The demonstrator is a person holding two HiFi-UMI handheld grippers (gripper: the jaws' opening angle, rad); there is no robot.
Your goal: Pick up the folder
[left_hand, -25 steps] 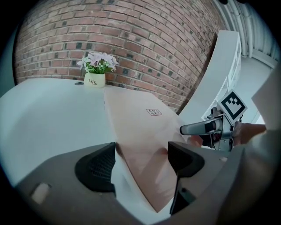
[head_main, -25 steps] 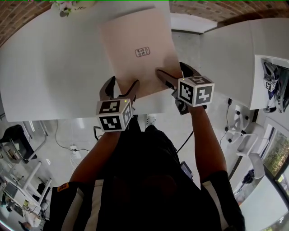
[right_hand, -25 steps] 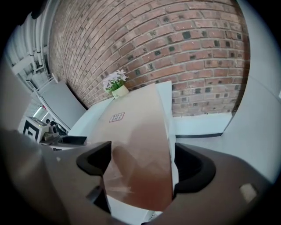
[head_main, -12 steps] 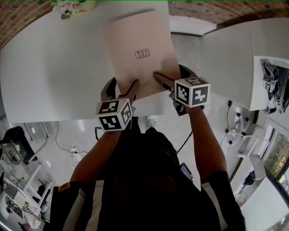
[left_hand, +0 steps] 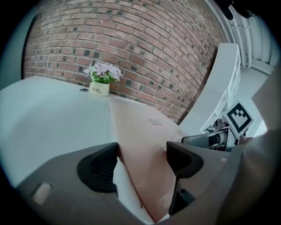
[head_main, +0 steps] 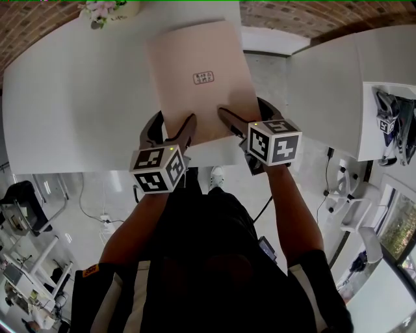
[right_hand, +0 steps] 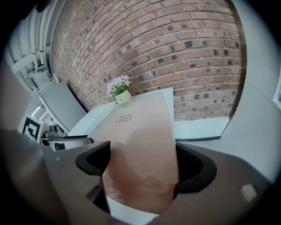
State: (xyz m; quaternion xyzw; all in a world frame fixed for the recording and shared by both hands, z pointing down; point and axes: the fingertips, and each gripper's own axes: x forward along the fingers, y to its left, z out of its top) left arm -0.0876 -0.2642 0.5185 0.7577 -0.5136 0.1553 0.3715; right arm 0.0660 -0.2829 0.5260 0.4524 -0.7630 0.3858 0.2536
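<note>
A pale pink folder (head_main: 201, 58) with a small printed label (head_main: 203, 78) lies flat on the white table (head_main: 78, 97), its near end reaching the table's front edge. My left gripper (head_main: 172, 127) straddles the folder's near left corner; its jaws are closing, wide apart, and the pads do not press on it. In the left gripper view the folder (left_hand: 145, 136) runs between the jaws of the left gripper (left_hand: 142, 154). My right gripper (head_main: 246, 112) stands open around the near right corner. The folder (right_hand: 140, 132) fills the gap of the right gripper (right_hand: 140, 158).
A small white pot of flowers (head_main: 104, 10) stands at the table's far edge, before a brick wall (left_hand: 145, 48). A second white table (head_main: 331, 78) lies to the right across a gap, with another gripper tool (head_main: 390, 123) on a white surface beyond it.
Both grippers have crept a little forward onto the folder's near corners, and the right one has shifted slightly left. The folder has stayed flat on the table.
</note>
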